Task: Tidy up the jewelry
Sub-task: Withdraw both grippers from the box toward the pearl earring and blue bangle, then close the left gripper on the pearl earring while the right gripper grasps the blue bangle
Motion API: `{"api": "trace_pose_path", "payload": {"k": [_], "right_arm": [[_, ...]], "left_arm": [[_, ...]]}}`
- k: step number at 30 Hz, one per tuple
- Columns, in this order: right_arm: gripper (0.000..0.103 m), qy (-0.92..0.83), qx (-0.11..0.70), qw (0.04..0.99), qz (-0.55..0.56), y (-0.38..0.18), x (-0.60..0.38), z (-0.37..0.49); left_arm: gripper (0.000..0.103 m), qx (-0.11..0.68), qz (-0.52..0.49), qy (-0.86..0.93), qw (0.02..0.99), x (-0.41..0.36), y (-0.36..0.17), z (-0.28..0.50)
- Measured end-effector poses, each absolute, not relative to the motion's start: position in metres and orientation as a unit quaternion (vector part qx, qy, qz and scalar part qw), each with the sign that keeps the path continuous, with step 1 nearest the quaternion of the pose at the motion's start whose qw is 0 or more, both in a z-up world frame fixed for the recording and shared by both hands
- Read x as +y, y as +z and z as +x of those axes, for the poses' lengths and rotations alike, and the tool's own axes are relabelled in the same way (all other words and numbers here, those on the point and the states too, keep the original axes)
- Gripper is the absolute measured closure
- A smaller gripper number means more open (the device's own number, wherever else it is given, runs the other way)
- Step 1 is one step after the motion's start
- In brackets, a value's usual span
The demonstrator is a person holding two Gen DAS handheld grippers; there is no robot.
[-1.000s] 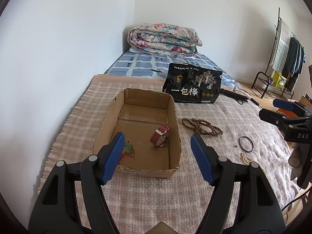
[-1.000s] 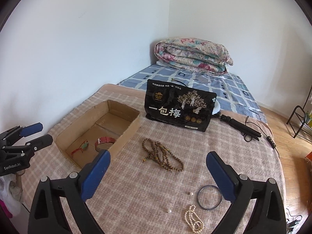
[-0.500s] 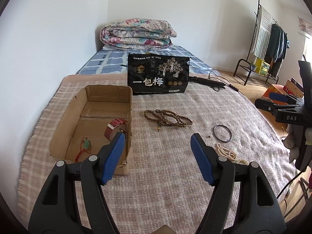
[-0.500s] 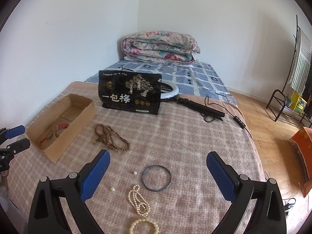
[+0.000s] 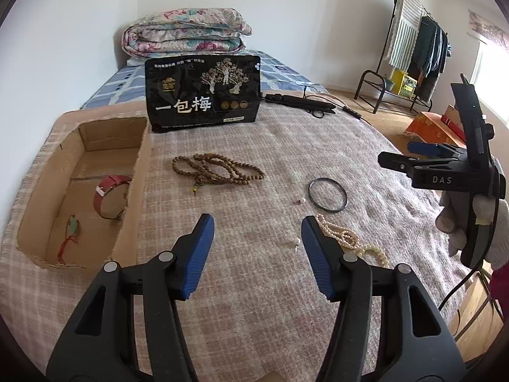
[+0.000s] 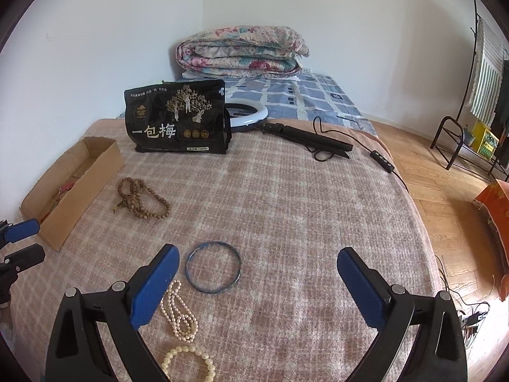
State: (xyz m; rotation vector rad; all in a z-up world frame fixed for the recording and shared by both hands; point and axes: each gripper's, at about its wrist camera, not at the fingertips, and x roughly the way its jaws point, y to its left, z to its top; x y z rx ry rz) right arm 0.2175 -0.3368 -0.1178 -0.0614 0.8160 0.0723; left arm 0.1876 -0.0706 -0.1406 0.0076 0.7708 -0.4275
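Observation:
My left gripper (image 5: 257,222) hovers over the checked blanket, its jaws closing with nothing between them. A tiny pearl stud (image 5: 296,241) lies by its right finger. A pearl necklace (image 5: 337,235), a dark bangle (image 5: 327,194) and brown wooden beads (image 5: 219,170) lie beyond. The cardboard box (image 5: 143,172) at the left holds a red strap (image 5: 109,195) and a green pendant (image 5: 72,227). My right gripper (image 6: 257,256) stands open and empty above the bangle (image 6: 213,267), with the pearl necklace (image 6: 179,315) and a cream bracelet (image 6: 187,363) beside its left finger.
A black snack bag (image 5: 203,95) stands behind the beads. A ring light with its black stand and cable (image 6: 302,137) lies at the back right. A folded quilt (image 6: 241,47) sits against the wall. The bed's edge drops to wooden floor on the right, where an orange box (image 6: 496,203) stands.
Both grippers have moved right and lower, away from the box and toward the loose jewelry. The left jaws have narrowed. The right jaws stay wide.

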Motion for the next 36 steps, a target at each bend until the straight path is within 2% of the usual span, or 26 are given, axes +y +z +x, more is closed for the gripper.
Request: {"api": "trace_pose_path", "payload": {"k": [11,15,17,22,36], "right_arm": [[0.001,0.056,0.441,0.895,-0.029,-0.172,-0.326,0.242],[0.001,0.066,0.451,0.890,-0.026,-0.188,-0.322,0.250],[0.002,0.070,0.456,0.887,-0.028,-0.195,-0.320,0.253],[0.002,0.085,0.462,0.882,-0.031,-0.207,-0.314,0.260],[0.013,0.119,0.475,0.870,-0.055,-0.221,-0.293,0.270]], "left_arm": [[0.073,0.412,0.021,-0.253,0.875,-0.115,-0.184,0.201],[0.075,0.420,0.032,-0.264,0.868,-0.127,-0.196,0.206],[0.080,0.424,0.036,-0.267,0.864,-0.132,-0.203,0.210],[0.081,0.432,0.048,-0.268,0.859,-0.139,-0.216,0.215],[0.082,0.435,0.059,-0.264,0.859,-0.144,-0.232,0.222]]}}
